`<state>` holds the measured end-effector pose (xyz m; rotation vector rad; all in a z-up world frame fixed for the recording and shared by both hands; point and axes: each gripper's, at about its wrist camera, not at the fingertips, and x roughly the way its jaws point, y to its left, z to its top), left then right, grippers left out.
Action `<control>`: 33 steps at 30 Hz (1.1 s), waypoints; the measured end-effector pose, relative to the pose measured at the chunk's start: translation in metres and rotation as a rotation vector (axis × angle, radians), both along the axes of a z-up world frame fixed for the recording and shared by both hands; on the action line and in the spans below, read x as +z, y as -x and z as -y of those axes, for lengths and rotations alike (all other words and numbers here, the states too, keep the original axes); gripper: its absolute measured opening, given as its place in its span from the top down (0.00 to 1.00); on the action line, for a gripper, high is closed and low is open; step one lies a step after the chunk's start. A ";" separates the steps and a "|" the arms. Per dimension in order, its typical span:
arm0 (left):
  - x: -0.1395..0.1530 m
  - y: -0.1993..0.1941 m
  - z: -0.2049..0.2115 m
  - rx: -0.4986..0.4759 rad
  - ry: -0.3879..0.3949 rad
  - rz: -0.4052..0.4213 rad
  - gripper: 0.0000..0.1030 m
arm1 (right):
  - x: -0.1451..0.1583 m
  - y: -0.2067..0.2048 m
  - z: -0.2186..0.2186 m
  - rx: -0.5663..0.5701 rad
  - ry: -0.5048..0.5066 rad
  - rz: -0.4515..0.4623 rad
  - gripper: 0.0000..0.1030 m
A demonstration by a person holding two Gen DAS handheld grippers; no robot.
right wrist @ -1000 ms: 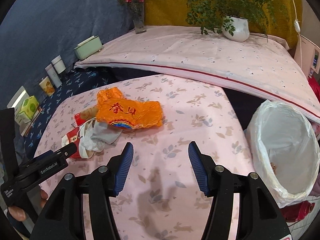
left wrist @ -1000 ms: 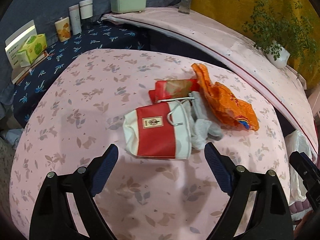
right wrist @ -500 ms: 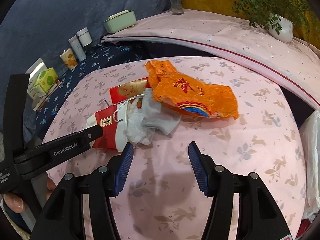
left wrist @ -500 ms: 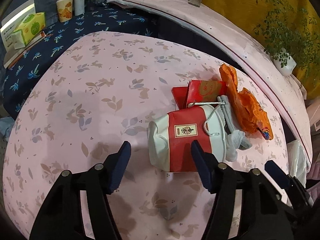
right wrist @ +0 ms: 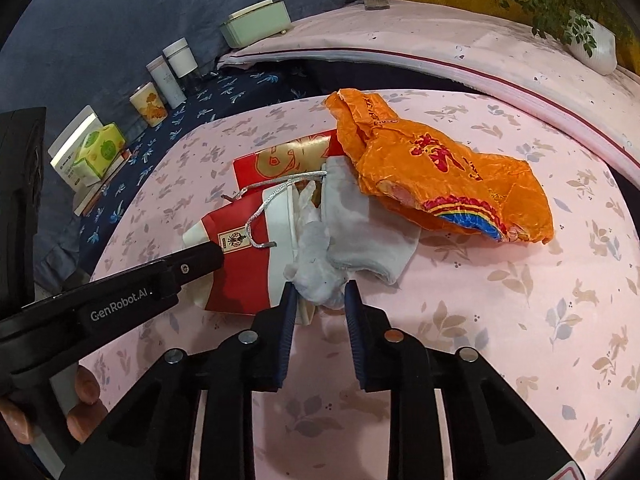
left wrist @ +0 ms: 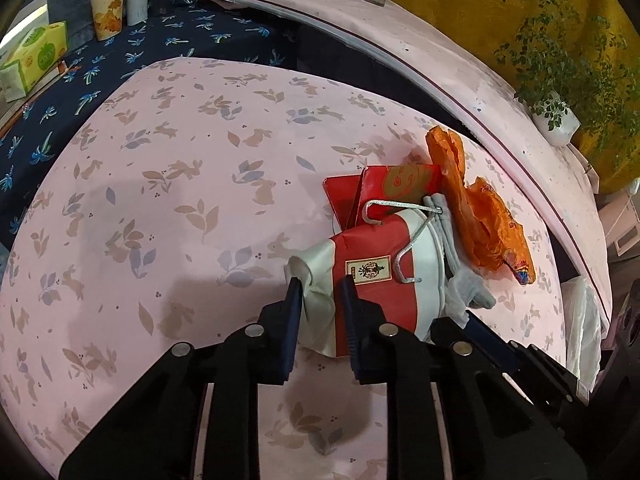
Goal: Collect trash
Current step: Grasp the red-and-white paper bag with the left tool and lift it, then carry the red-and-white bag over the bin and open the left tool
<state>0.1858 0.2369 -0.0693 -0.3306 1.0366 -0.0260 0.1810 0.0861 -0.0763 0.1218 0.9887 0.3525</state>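
While the trash lies heaped at mid-frame on the pink leaf-print cloth, the left gripper has just closed on the creased white end of the red-and-white paper bag — cord handles loose, gold label showing. The right gripper has just closed too, pinching the crumpled grey tissue beside a wrinkled orange plastic bag.

Probably a home: floral tablecloth, potted plant, tissue box and tins.
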 end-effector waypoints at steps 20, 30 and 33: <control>0.065 0.022 0.045 -0.070 -0.009 0.128 0.86 | 0.080 0.034 0.058 -0.070 -0.034 0.161 0.92; 0.107 0.029 0.102 -0.168 -0.024 0.207 0.86 | 0.129 0.051 0.111 -0.163 -0.061 0.274 0.92; 0.116 0.030 0.122 -0.198 -0.026 0.226 0.86 | 0.140 0.056 0.130 -0.197 -0.061 0.301 0.92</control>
